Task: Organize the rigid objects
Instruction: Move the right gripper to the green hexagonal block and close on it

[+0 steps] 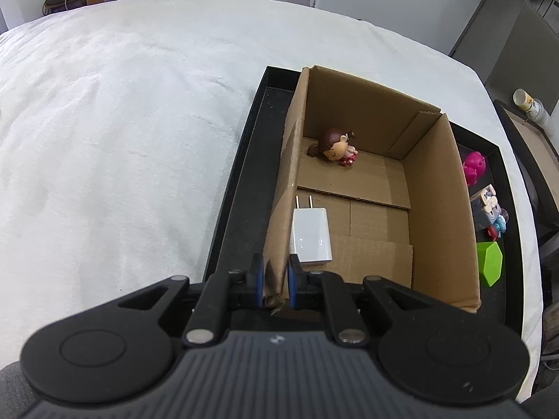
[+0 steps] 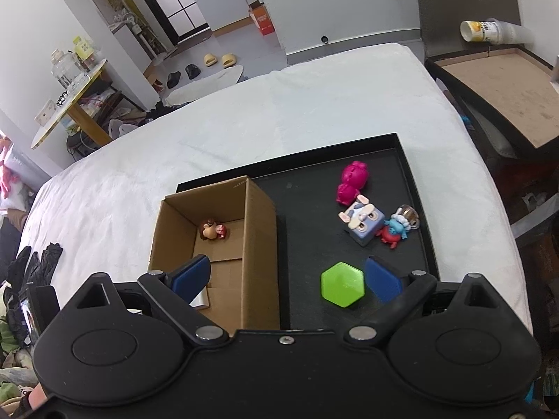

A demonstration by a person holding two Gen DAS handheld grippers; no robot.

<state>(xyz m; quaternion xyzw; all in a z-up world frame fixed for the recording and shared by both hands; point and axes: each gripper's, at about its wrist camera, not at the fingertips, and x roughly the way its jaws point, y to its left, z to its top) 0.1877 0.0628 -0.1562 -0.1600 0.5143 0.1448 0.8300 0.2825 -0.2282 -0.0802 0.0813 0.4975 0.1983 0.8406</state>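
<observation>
The left gripper pinches the near corner wall of the cardboard box, where only its view shows the whole white charger lying just inside. The right gripper hangs spread wide above the black tray, the green hexagon block beside its right pad; farther off its view shows the pink toy, cube toy and blue-red figure, and the doll in the box's far corner.

Beyond the bed's far edge, pale walls and grey floor; slippers lie there, a round wooden side table stands left.
</observation>
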